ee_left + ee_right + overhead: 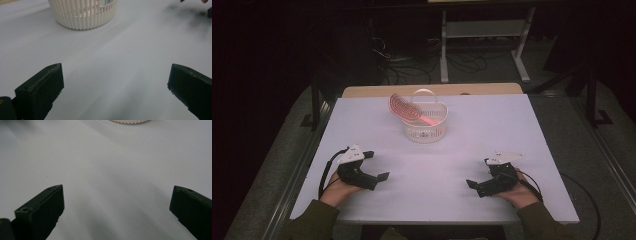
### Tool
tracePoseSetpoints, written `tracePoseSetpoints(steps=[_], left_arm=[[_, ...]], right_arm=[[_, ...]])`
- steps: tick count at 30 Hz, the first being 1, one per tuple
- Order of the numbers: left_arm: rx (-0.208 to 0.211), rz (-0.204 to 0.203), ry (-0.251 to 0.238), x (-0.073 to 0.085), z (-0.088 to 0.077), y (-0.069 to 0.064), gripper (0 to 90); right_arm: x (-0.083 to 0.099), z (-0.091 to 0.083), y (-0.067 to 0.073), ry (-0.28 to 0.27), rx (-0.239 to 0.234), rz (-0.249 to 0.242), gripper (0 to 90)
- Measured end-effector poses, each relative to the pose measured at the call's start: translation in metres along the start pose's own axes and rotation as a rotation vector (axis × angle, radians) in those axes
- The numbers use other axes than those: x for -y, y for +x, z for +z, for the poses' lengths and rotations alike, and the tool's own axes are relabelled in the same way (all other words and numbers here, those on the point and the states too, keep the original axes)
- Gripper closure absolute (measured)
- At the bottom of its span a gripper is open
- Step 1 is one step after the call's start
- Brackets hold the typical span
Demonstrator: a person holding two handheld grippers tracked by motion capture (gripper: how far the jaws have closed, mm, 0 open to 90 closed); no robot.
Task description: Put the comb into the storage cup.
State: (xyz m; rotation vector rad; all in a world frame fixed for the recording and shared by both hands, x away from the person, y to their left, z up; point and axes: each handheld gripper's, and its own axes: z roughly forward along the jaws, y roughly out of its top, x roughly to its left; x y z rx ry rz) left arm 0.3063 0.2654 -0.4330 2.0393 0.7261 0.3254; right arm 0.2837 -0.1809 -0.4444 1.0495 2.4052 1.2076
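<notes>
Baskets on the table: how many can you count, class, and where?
1. The white slatted basket stands at the table's far middle, ahead of both grippers, with a pink ribbed object leaning out of it.

Your basket (pixel 424 127) stands on the table (pixel 472 130) toward its far side, about midway between left and right. A brush (pixel 407 109) rests in it, leaning out over its left rim. Your left gripper (pixel 374 170) sits near the table's front left, your right gripper (pixel 479 175) near the front right, well apart, both nearer you than the basket.
</notes>
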Motion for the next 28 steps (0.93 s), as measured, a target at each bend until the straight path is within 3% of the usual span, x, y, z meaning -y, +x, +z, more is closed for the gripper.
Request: tracePoseSetpoints(steps=[6, 16, 28], left_arm=[[0.018, -0.006, 0.022, 0.0046, 0.0020, 0.0007, 0.1], [0.003, 0.020, 0.053, 0.0075, 0.0031, -0.0016, 0.1], [0.001, 0.018, 0.059, 0.0084, 0.0032, -0.0007, 0.1]], right_arm=[[0.0002, 0.0001, -0.0008, 0.002, 0.000, -0.003, 0.0], [0.0002, -0.0008, -0.0010, 0.000, 0.002, -0.003, 0.0], [0.0003, -0.0002, -0.0015, 0.002, 0.001, -0.004, 0.0]])
